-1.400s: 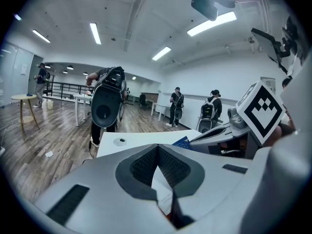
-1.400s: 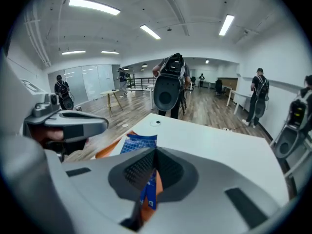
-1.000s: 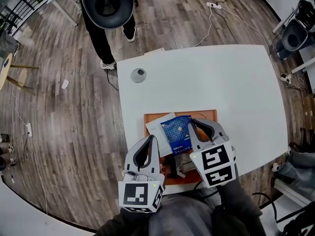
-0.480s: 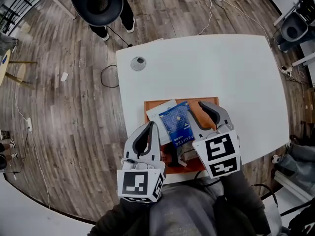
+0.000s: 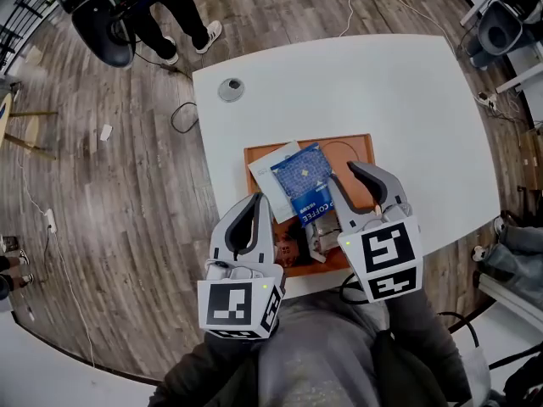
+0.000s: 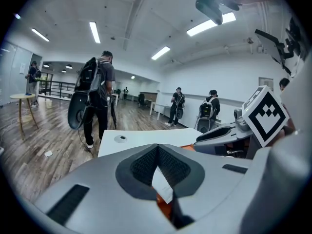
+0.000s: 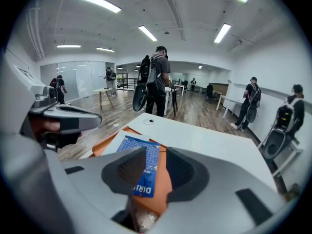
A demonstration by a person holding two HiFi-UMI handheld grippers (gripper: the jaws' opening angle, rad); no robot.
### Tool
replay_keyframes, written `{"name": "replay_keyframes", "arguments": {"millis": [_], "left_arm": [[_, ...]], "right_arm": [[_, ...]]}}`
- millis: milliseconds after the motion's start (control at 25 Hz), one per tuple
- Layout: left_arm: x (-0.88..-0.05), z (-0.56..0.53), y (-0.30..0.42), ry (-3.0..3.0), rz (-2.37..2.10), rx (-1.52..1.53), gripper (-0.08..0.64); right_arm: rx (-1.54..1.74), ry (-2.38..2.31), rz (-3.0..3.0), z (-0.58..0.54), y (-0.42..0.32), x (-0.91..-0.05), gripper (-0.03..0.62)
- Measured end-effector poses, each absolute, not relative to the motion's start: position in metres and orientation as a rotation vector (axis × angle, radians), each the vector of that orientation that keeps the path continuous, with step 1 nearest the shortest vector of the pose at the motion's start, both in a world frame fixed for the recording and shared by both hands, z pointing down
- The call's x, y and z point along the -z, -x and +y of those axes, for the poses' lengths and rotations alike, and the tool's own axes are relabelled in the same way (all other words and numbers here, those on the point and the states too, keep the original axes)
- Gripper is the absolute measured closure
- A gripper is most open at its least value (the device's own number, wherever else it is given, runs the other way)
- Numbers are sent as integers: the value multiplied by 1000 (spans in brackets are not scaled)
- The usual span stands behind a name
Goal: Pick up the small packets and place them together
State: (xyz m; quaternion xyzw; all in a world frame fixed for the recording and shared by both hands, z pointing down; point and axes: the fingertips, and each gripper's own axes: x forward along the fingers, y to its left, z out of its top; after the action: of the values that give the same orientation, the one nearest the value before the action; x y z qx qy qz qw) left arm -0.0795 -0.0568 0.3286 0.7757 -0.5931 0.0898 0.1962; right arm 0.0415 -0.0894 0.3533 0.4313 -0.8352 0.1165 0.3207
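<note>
Blue packet [image 5: 302,179]: lies flat in the tray, partly on a white packet [image 5: 270,169]. Its long side points away from the person, leaning a little left.
Tray [image 5: 359,147]: orange, on the white table [image 5: 382,83].
Right gripper [image 5: 349,176]: fingers apart, holding nothing, just beside the blue packet.
Left gripper [image 5: 253,203]: fingers pressed together, empty.

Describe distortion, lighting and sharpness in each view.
Head view: wide-angle bend bows the edges of the white table; light is even, and print on the blue coffee packet is sharp. Left gripper view: fisheye circle with black corners, ceiling strip lights blown out. Right gripper view: same black ring, a strip light glares, and the packet's print reads clearly.
</note>
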Motion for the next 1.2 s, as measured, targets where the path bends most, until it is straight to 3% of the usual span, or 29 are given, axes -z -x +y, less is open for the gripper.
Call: {"name": "replay_keyframes", "arguments": {"millis": [840,1200], "left_arm": [[-348,24,60,-2290,-1480,-309,565],[-340,17,68,-2297,-1499,-289,565]], "right_arm": [[-434,-1055,-2055,42,-46,-411,465],[-415,-991,-2045,35,-35,-413,465]]}}
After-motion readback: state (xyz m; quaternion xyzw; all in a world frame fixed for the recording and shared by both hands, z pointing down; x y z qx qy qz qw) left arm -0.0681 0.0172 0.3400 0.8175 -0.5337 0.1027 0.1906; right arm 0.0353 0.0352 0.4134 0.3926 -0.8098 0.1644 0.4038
